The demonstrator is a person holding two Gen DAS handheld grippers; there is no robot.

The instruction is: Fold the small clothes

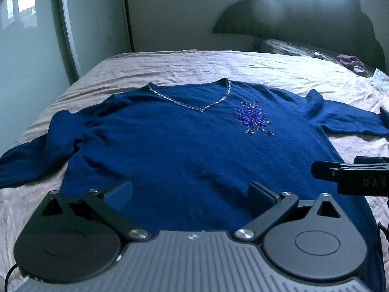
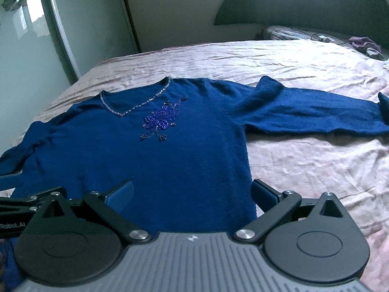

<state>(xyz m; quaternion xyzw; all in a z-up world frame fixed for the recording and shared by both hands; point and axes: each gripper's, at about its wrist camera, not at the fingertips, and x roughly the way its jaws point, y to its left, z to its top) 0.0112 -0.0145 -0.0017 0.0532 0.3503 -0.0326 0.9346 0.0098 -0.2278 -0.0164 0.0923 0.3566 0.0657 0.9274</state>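
Note:
A blue sweater [image 1: 170, 146] with a beaded V-neck and a beaded flower lies flat, front up, on a pink bedspread [image 1: 194, 65], sleeves spread to both sides. It also shows in the right wrist view [image 2: 170, 150]. My left gripper [image 1: 190, 192] is open and empty above the sweater's lower hem, left of middle. My right gripper [image 2: 193, 192] is open and empty above the hem's right corner. The right gripper's body also shows in the left wrist view [image 1: 350, 175].
The bed's pink cover [image 2: 304, 170] stretches to the right. A dark headboard [image 1: 304, 17], a pillow [image 1: 291, 47] and a small purple cloth [image 1: 350, 62] lie at the far right. A glossy wardrobe [image 1: 31, 36] stands at the left.

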